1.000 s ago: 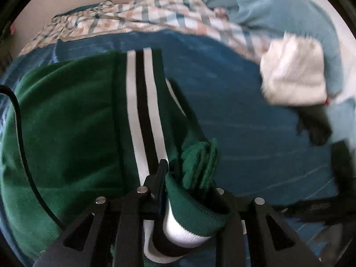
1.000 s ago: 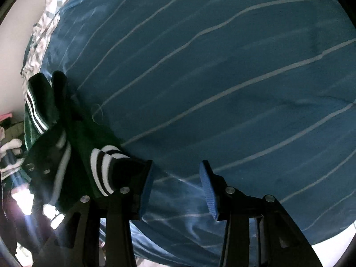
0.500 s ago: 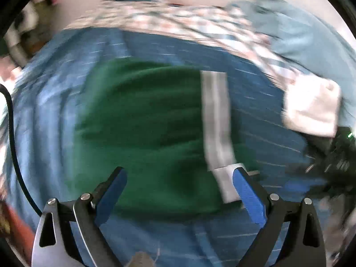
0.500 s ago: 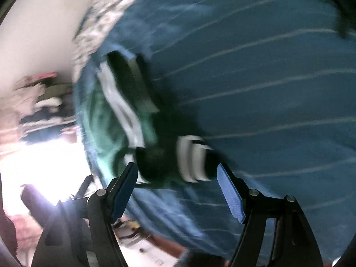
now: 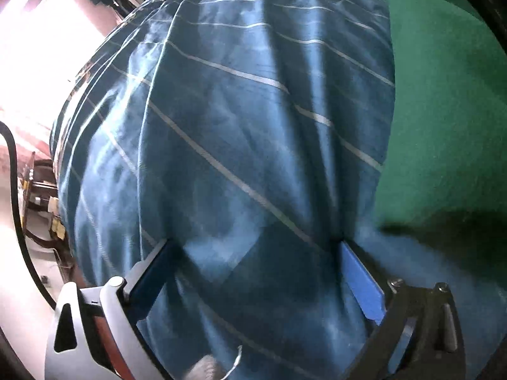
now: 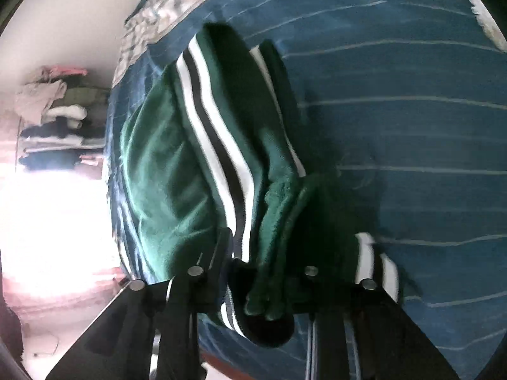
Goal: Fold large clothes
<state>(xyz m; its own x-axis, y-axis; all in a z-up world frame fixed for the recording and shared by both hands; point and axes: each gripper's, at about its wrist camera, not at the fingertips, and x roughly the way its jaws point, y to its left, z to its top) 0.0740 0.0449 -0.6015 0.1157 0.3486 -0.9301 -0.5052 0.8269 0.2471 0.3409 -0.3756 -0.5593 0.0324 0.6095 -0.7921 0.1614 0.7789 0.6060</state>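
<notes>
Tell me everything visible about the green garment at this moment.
The green garment looks like soft fleece, dark green with white-and-black side stripes and a striped ribbed cuff. It lies bunched in thick folds on the blue striped bedcover. The right gripper is closing on a folded edge near the cuff. The left gripper, opening, holds nothing.

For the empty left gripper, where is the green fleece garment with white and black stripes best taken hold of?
Probably the plain green edge on the blue striped bedcover, approached from the bare bedcover side: it lies flat and exposed, while the closing right gripper already has the bunched striped end between its fingers.
</notes>
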